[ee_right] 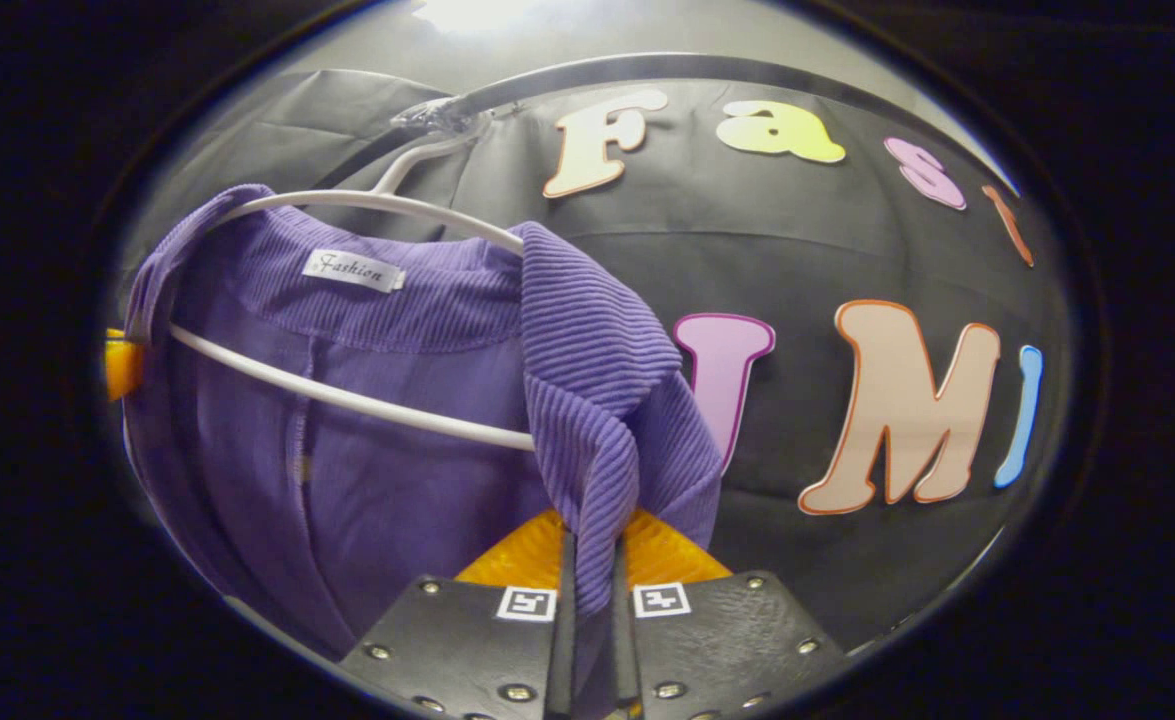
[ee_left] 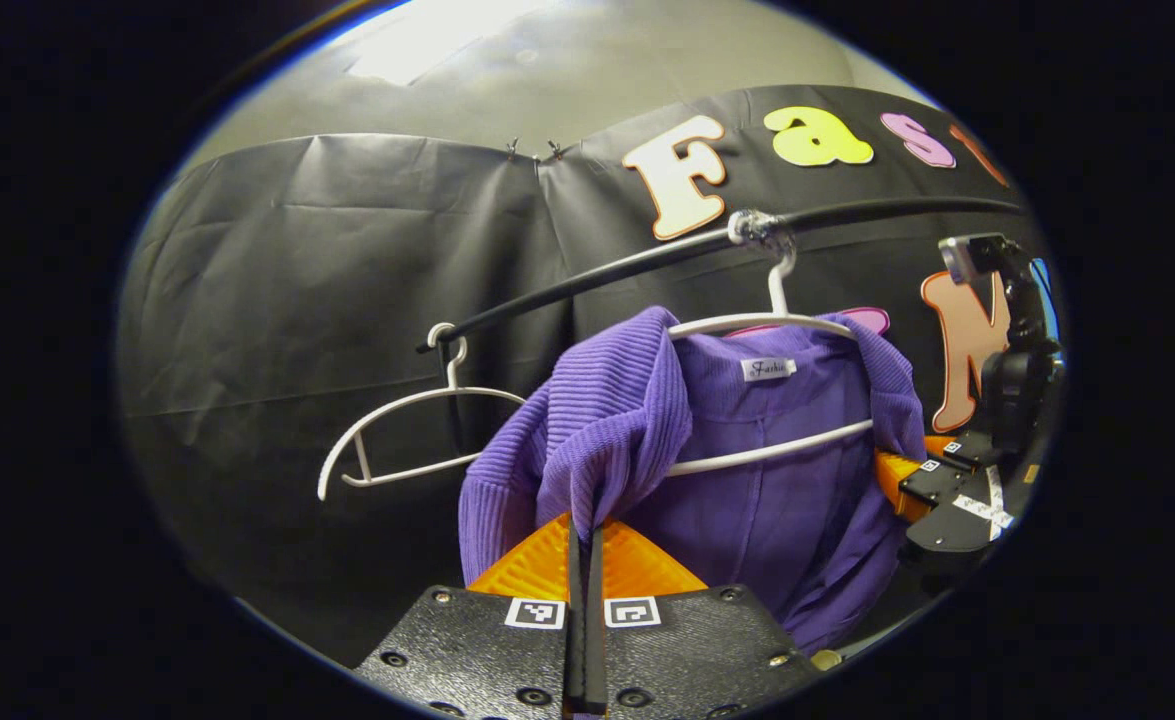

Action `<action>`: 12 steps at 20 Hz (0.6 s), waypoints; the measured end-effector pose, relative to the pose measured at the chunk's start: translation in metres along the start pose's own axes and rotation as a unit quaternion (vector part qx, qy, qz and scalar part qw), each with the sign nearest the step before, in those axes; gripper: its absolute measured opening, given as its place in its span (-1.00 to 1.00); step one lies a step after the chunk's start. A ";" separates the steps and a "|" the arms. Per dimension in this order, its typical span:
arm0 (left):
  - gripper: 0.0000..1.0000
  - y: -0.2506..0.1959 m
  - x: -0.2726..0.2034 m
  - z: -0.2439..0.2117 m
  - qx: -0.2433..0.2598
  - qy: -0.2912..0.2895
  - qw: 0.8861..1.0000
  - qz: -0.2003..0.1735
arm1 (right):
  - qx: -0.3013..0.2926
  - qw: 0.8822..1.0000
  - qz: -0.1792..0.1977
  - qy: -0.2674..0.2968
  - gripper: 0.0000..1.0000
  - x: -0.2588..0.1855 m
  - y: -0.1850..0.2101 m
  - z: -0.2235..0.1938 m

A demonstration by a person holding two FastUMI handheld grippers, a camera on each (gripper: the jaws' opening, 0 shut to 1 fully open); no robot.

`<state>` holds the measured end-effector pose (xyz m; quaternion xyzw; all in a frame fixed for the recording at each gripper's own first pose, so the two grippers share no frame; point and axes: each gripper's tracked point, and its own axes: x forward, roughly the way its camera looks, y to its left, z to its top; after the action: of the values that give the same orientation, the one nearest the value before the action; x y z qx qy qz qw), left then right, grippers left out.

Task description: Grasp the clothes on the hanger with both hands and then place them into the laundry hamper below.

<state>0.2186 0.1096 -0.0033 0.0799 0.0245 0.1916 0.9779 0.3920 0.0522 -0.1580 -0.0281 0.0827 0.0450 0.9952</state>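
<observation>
- Booth wall (ee_left: 327, 300): black cloth behind everything, creased, pale ceiling above it in both views.
- Purple garment (ee_left: 747, 480): ribbed knit hanging on a white hanger, open front, white neck label. Right gripper view shows it (ee_right: 367, 400) from the other side, inner back panel and label facing the camera.
- Black rail (ee_left: 647, 262): runs across the left gripper view, both hangers hooked on it; in the right gripper view it arcs along the top (ee_right: 647, 68).
- White hanger (ee_left: 777, 325) carrying the garment: hook on the rail, lower bar crossing the fabric. Also in the right gripper view (ee_right: 367, 205).
- Empty white hanger (ee_left: 397, 440): left gripper view, beside the garment, on the rail end, nothing on it.
- Left tool (ee_left: 584, 540): jaws clenched on the bunched shoulder fabric of the garment, fold pinched between the fingers. In the right gripper view a bit of it pokes out at the garment's far edge (ee_right: 122, 365).
- Right tool (ee_right: 592, 560): jaws closed on the other shoulder fold, ribbed cloth hanging down between the fingers. The left gripper view shows it farther off (ee_left: 897, 480), at the garment's edge, tips partly hidden by fabric.
- Garment blocks most of the hanger's lower bar ends in both views.
</observation>
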 end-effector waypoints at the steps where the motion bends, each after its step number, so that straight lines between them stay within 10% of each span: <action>1: -1.00 0.005 -0.005 0.004 -0.006 -0.001 1.000 0.004 | -0.004 1.000 -0.006 0.003 -0.72 -0.001 -0.002 0.001; 12: -0.99 0.049 -0.019 0.069 -0.026 -0.059 0.997 0.047 | -0.018 0.995 -0.087 -0.044 -0.91 -0.004 -0.070 0.052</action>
<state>0.1884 0.1373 0.0732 0.0668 -0.0416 0.2328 0.9693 0.4031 -0.0143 -0.1027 -0.0515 0.0350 -0.0386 0.9973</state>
